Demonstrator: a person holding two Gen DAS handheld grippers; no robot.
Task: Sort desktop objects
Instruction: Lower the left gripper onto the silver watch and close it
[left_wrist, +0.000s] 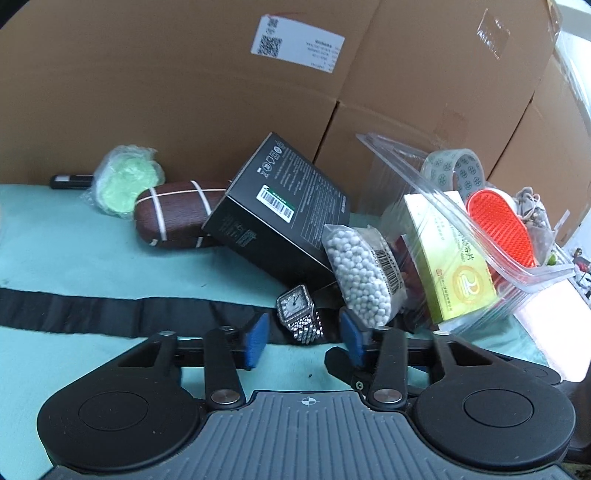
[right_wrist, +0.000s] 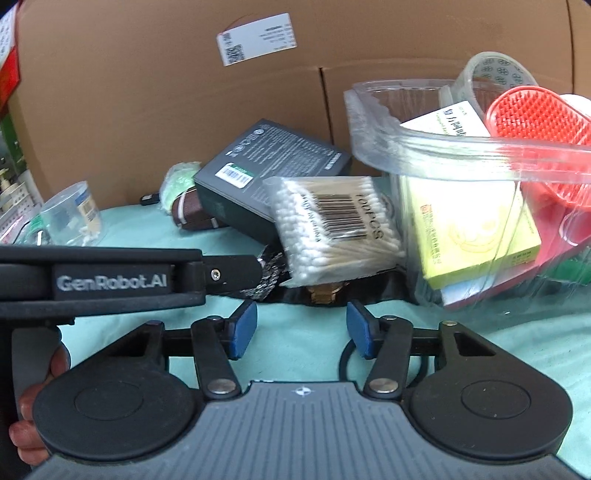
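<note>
The left hand-held gripper (left_wrist: 303, 336) stands part open, pads astride the jewelled watch (left_wrist: 300, 314) without touching. The right hand-held gripper (right_wrist: 300, 328) is part open, empty. At twelve o'clock lies the cotton swab pack (right_wrist: 334, 229); at two o'clock, the clear tub (right_wrist: 461, 155).
</note>
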